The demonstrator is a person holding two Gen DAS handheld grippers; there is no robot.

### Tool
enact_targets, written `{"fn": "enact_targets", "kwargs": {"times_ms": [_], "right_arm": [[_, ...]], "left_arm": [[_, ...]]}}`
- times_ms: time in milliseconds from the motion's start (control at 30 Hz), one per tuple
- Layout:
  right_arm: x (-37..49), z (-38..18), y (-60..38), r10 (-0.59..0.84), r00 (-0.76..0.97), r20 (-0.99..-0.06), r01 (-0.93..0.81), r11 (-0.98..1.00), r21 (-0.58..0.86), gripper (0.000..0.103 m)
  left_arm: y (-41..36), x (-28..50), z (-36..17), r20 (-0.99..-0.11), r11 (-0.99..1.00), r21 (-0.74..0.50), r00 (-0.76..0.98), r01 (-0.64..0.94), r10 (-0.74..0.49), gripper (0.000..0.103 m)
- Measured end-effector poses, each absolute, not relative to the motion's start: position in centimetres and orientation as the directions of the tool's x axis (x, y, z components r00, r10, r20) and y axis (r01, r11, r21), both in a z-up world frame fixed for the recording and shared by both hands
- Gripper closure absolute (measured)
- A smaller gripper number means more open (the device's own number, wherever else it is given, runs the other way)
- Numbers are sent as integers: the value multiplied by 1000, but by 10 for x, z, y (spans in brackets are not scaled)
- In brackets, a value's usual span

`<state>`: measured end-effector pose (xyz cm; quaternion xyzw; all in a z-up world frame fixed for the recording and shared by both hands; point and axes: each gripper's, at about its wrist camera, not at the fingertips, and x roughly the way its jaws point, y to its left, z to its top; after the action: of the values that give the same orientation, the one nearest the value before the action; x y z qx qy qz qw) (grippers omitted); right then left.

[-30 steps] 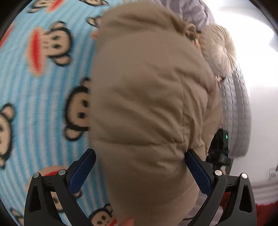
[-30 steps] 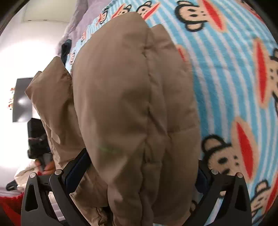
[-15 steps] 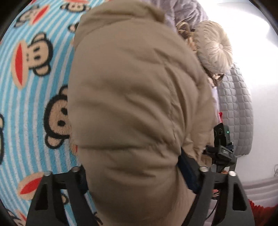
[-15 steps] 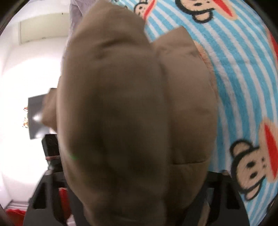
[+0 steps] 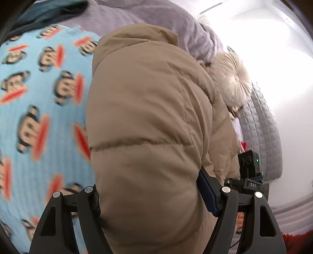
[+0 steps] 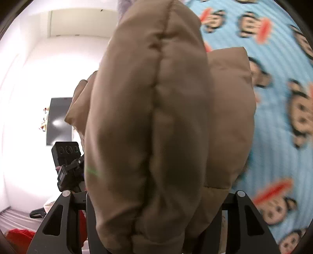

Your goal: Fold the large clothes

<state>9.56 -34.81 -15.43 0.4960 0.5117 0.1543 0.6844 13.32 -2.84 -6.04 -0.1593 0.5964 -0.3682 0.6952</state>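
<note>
A tan puffer jacket (image 5: 148, 121) bulges between the fingers of my left gripper (image 5: 150, 191), which is shut on a thick fold of it and holds it above the bed. In the right wrist view the same jacket (image 6: 156, 117) fills the middle. My right gripper (image 6: 156, 195) has its jaws closing on another thick fold, and the padding swells over both fingers. The pads of both grippers are mostly hidden by the fabric. The other gripper's camera block shows past the jacket in each view (image 5: 249, 162) (image 6: 67, 156).
A blue monkey-print blanket (image 5: 39, 117) (image 6: 273, 97) covers the bed below. Behind lie a grey fleece cover (image 5: 156, 17), a dark green garment (image 5: 49, 11), a cream round cushion (image 5: 232, 78) and a grey quilted bedspread (image 5: 260, 136). A dark screen (image 6: 58, 121) hangs on the white wall.
Both grippers went from wide open around the jacket to closed on it, then rose with it. The blanket now looks farther away in both views.
</note>
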Motion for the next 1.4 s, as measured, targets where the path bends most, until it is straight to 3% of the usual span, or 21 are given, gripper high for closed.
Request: {"fn": "enact_targets", "kwargs": {"times_ms": [200,333,400,500,633,733,800,833,900,967,1067,1200,1233,1267,1333,1400], "right_arm": [[159,-172,-301,736,417,-534,273,459,845,46],[190,-192,-284,729,392,-560,278,487,828,45],[202,-207,-282,724,374,-580,294,500,814,45],[210,-225,-283,728,364,-581,318,489,812,38],[214,-236,-284,720,351,-599,350,493,797,31],[205,-213,-287,668,346,-659,343,564,751,31],[194,-187,-293,600,368,-710,319,636,702,32],[191,-176,-297,574,380,-726,315,658,684,33],[176,-156,-303,535,418,-734,307,677,668,62],[174,-144,-309,516,440,-735,301,686,662,74],[167,-122,-307,468,484,-739,235,744,625,86],[162,-95,-300,508,525,-683,138,741,657,86],[169,-97,-299,498,521,-693,130,756,641,82],[182,-100,-295,473,509,-719,136,780,610,54],[196,-109,-284,470,504,-725,163,772,614,20],[202,-127,-288,563,491,-665,188,677,712,22]], "left_arm": [[15,186,-70,-741,724,-622,78,298,-667,26],[23,216,-105,-753,745,-621,80,243,-653,26],[27,222,-126,-757,753,-623,79,212,-649,18],[30,228,-149,-753,755,-635,84,165,-652,10],[37,214,-141,-802,810,-557,134,185,-582,11],[35,202,-111,-844,865,-433,222,255,-488,21],[37,198,-94,-851,877,-390,254,281,-460,34],[38,199,-89,-850,879,-382,265,286,-456,37],[41,202,-79,-846,883,-364,291,297,-447,50],[42,205,-68,-839,887,-343,323,310,-438,50],[23,210,-51,-827,884,-301,363,358,-429,50],[-4,211,-55,-841,885,-241,370,398,-395,50],[-10,213,-58,-846,891,-227,374,392,-380,50],[-12,213,-61,-849,896,-222,376,384,-372,50],[-10,212,-64,-847,903,-234,380,360,-371,50],[-4,212,-60,-842,902,-254,380,348,-384,50]]}}
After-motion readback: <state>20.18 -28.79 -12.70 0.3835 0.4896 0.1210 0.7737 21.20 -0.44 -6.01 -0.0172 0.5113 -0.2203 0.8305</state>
